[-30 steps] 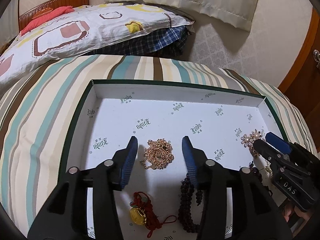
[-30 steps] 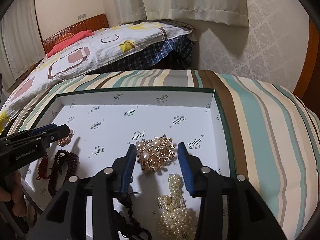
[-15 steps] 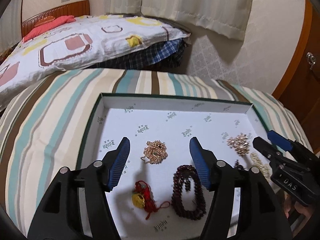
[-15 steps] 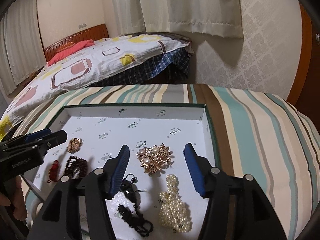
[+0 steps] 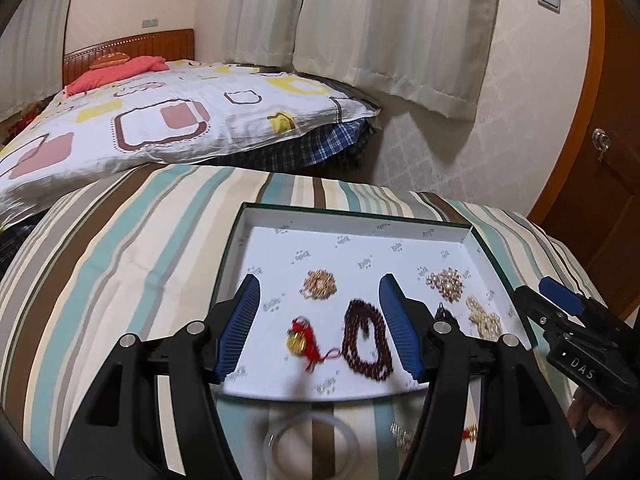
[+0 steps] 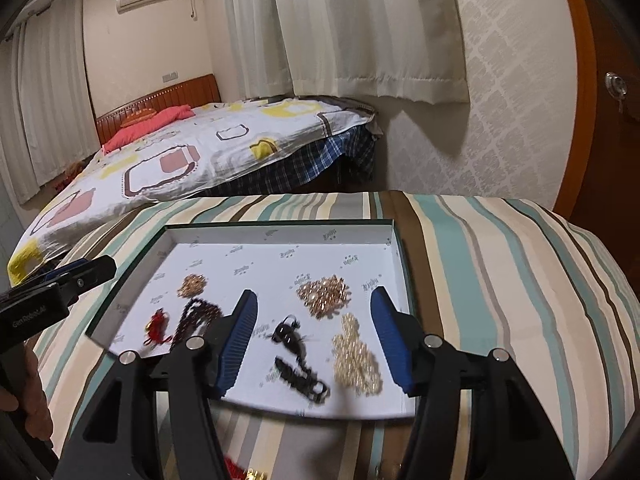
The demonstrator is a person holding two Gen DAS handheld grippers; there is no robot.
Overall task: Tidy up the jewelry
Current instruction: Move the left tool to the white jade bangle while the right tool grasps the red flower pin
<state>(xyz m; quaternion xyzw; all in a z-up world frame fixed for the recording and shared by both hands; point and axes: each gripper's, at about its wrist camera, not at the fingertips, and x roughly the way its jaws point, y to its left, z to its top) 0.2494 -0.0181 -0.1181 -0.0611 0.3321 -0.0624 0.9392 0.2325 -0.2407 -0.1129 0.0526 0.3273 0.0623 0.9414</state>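
Jewelry box lid [image 5: 476,242] rims around spread pieces, left gripper [image 5: 320,320] and right gripper [image 6: 312,336] both wide apart, empty

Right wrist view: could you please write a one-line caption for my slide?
Open right gripper above a white tray of jewelry on a striped bedspread, left gripper at the tray's left.

Black plastic left claw [image 5: 320,324] and right claw [image 6: 314,338], ribbed blue pads [image 5: 236,324], silver screws, white lettering.
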